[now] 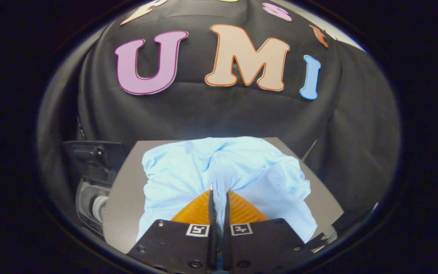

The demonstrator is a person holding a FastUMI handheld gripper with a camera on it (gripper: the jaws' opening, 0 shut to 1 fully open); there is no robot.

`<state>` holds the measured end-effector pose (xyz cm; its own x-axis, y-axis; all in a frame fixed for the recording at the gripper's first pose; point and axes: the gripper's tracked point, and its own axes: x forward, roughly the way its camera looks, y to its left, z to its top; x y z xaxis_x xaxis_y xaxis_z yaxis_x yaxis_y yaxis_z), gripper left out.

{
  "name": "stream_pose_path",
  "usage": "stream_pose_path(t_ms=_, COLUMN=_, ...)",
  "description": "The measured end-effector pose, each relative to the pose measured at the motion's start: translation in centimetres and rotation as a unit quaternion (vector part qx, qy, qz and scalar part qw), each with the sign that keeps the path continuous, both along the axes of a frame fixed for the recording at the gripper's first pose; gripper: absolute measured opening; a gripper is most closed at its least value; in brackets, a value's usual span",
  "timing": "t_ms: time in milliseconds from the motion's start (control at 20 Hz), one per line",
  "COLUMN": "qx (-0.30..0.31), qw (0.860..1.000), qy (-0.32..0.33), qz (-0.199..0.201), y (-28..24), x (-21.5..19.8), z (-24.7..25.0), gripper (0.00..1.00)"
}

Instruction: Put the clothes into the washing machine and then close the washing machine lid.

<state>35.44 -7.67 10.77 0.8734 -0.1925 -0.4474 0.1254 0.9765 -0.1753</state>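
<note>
Right up close, the claw (219, 194) sits low at 6 o'clock, its 2 fingers (212, 205) drawn almost together with just a thin slit between them. A fold of the light blue shirt (219, 167) appears pinched in that slit at the tips, so the claw looks clamped on cloth, narrow as can be.

The shirt itself spreads out from the fingertips, bunched and rumpled, lying on the grey surface (127, 190). Its bulk runs from about 8 o'clock across to 4 o'clock, so the long axis goes roughly side to side ahead of the claw, with a raised crease climbing from the fingertips toward 12 o'clock. 1 flap hangs down at 4 o'clock beside the right finger, reaching toward the surface's near edge. Which end is collar and which is hem, I cannot tell, the garment is too crumpled.

Off at 9 o'clock from the claw, just beside the surface's left edge, there is a dark machine (93, 179) with a rounded opening and a pale part inside it; it looks like the washing machine, though only a piece is in sight. Its dark lid (89, 152) seems raised, standing above the opening. The shirt is well apart from it, wholly on the surface.
</note>
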Motion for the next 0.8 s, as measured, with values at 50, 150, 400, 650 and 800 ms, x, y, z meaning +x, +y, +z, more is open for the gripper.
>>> stream_pose_path(t_ms=50, qx=0.000, qw=1.000, qy=-0.013, qz=0.003, y=-0.1, x=0.2, z=0.9, gripper=0.05)
stream_pose_path(t_ms=150, qx=-0.006, qw=0.999, qy=-0.037, qz=0.016, y=1.0, x=-0.1, z=2.7, gripper=0.05)
stream_pose_path(t_ms=400, qx=0.012, qw=0.993, qy=-0.086, qz=0.085, y=6.0, x=-0.2, z=5.6, gripper=0.05)
stream_pose_path(t_ms=650, qx=-0.007, qw=0.982, qy=-0.098, qz=0.163, y=11.7, x=-0.1, z=6.8, gripper=0.05)
stream_pose_path(t_ms=800, qx=-0.005, qw=0.977, qy=-0.097, qz=0.192, y=14.4, x=0.1, z=6.7, gripper=0.05)
